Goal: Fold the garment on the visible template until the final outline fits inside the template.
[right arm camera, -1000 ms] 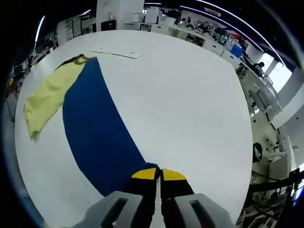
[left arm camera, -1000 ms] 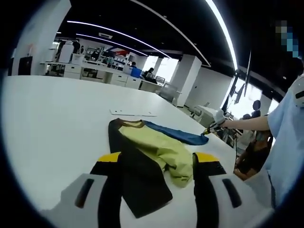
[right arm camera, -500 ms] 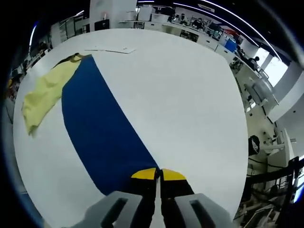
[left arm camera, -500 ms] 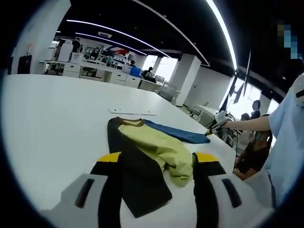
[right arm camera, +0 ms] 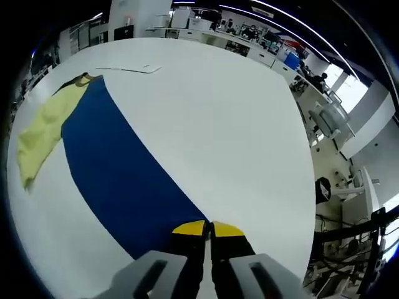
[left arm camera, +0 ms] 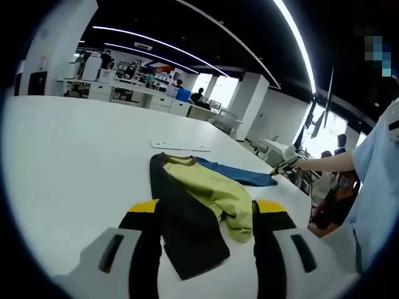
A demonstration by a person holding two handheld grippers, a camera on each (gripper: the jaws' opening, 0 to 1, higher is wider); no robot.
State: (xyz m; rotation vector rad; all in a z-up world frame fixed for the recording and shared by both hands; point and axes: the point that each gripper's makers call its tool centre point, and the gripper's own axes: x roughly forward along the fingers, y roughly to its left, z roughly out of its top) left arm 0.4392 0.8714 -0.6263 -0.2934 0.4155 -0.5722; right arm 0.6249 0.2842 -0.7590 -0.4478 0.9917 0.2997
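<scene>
A garment in three colours lies on the white table (left arm camera: 75,149): a black part (left arm camera: 184,230), a yellow part (left arm camera: 215,194) and a blue part (left arm camera: 240,176). My left gripper (left arm camera: 209,218) hovers open just above its near end, black and yellow cloth between the jaws, not clamped. In the right gripper view the blue part (right arm camera: 118,180) stretches from the neck towards my right gripper (right arm camera: 208,229), which is shut on its end. The yellow part (right arm camera: 40,131) lies at the left. In the left gripper view the right gripper (left arm camera: 278,167) shows far right, held by a person's hand.
A flat white template sheet (left arm camera: 179,147) lies beyond the collar, also seen as the sheet (right arm camera: 128,68) in the right gripper view. The table's edge (right arm camera: 312,187) runs close on the right. A person in a light blue shirt (left arm camera: 374,187) stands at right. Office desks lie behind.
The right gripper has pulled the blue part further out, and it lies longer and flatter. The left gripper's view shifted slightly; its jaws stay open.
</scene>
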